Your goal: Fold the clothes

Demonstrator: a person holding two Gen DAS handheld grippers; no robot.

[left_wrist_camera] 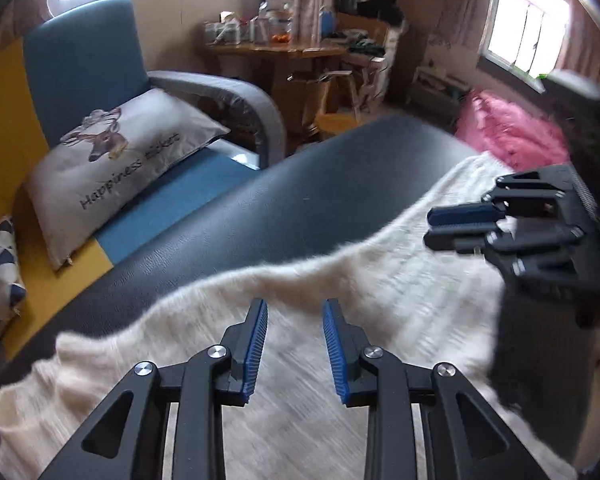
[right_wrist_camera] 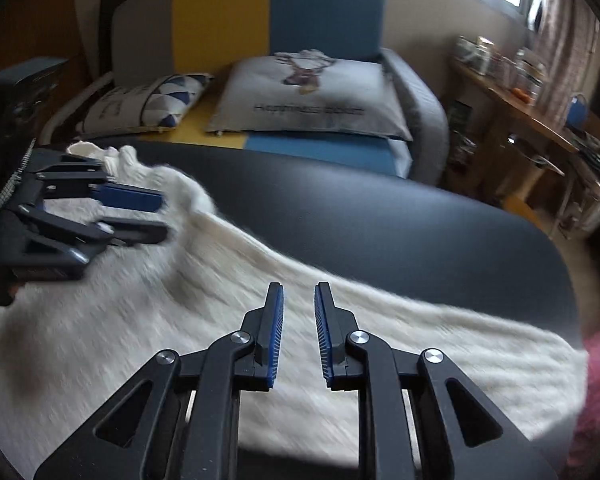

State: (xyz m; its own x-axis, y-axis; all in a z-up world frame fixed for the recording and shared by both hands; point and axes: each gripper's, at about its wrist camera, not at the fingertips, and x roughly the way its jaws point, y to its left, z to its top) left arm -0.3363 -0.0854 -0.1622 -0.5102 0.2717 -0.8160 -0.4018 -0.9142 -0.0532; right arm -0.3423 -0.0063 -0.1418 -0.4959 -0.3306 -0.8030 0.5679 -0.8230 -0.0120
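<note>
Fuzzy cream knit garment (left_wrist_camera: pixel 380 280) on dark leathery table (left_wrist_camera: pixel 300 184); left tongs (left_wrist_camera: pixel 295 344) apart, right tongs (right_wrist_camera: pixel 299 332) narrowly apart, empty.

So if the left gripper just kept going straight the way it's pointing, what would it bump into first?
Most likely the white knitted garment spread on the dark table. The left gripper angles down at it with nothing between the fingers, though blur makes depth uncertain.

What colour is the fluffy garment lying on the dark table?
Cream-white garment, plain and fuzzy; it shows best in the right wrist view.
</note>
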